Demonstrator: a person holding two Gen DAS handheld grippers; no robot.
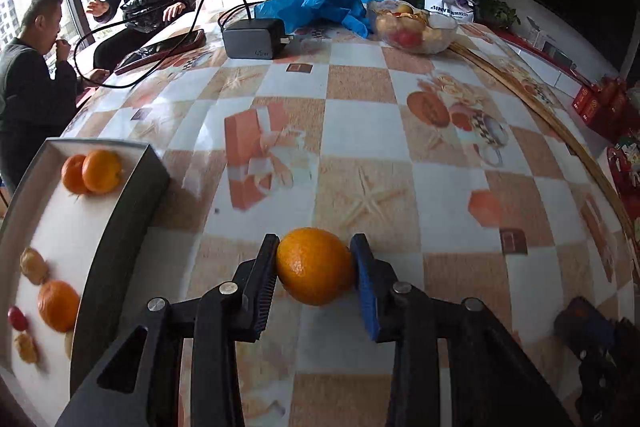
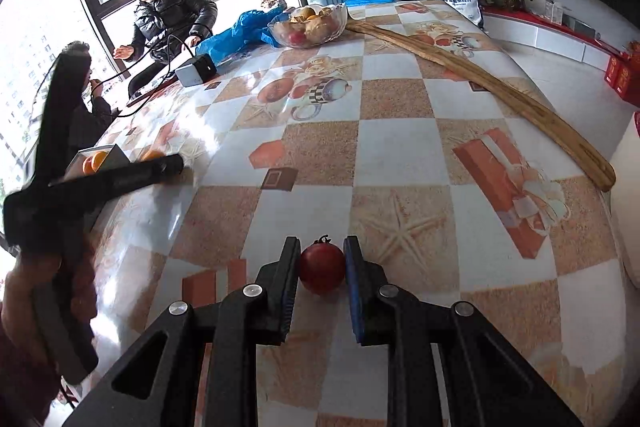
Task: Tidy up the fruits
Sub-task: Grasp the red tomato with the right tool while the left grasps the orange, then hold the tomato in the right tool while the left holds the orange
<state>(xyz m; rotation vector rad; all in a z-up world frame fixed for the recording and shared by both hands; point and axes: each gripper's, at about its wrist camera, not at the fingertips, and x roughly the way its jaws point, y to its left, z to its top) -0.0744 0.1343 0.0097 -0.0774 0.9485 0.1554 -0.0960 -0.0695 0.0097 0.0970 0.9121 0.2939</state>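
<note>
**Two fruits gripped, one in each claw**

The left claw [image 1: 316,267] is clamped on an orange [image 1: 315,265] just above the table [image 1: 360,115], its pads pressing the fruit's widest sides. The orange looks firm, light and waxy — likely to roll if released early. The right claw [image 2: 322,267] holds a small red tomato-like fruit [image 2: 322,269], which seems soft-skinned and easy to bruise, so a gentle squeeze across its middle suits it. A white-lined box [image 1: 120,219] with sorted fruit sits to the left. A white bag [image 1: 448,5] far back carries blue lettering — too blurred to read.
</note>
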